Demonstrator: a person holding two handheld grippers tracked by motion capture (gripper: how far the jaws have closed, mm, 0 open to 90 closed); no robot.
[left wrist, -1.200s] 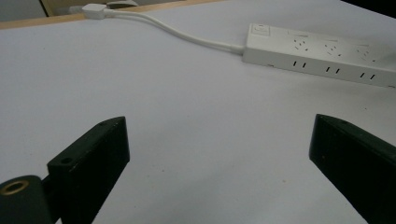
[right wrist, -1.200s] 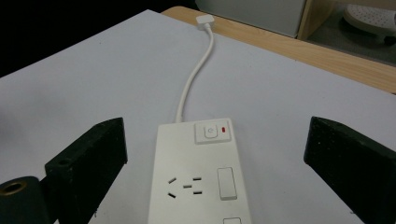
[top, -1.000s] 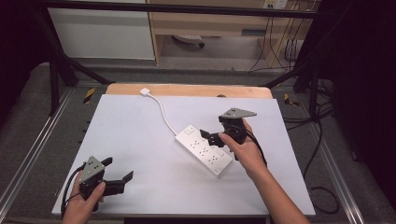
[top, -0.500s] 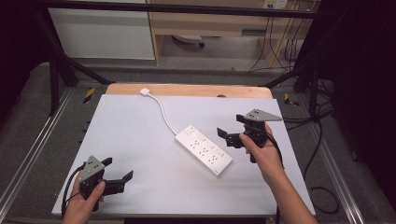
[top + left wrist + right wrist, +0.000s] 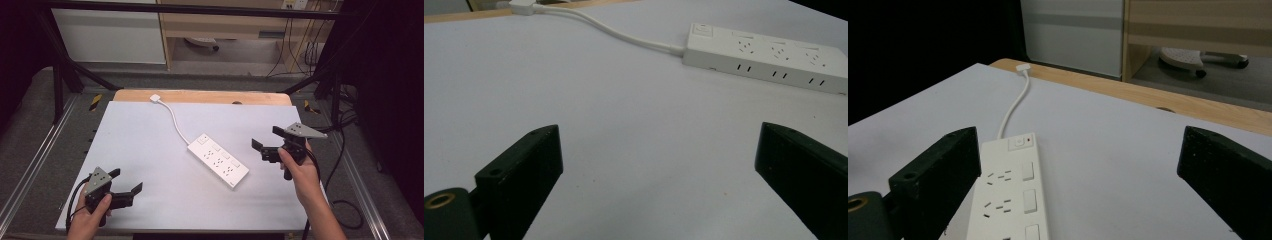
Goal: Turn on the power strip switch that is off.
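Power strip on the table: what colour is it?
White, cord included; the power strip shows best in the right gripper view.

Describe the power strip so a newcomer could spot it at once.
On the white table, look to the middle: the power strip lies flat and slantwise, between the left gripper and the right gripper, touching neither. It is a long white bar with rows of sockets, and a white cord runs from it to the far edge.

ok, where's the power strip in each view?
High view: power strip lies diagonally at the table's centre, between the grippers.
Left gripper view: upper right, beyond the open jaws.
Right gripper view: lower left of centre, running to the bottom edge.
Shared landmark: its white cord.
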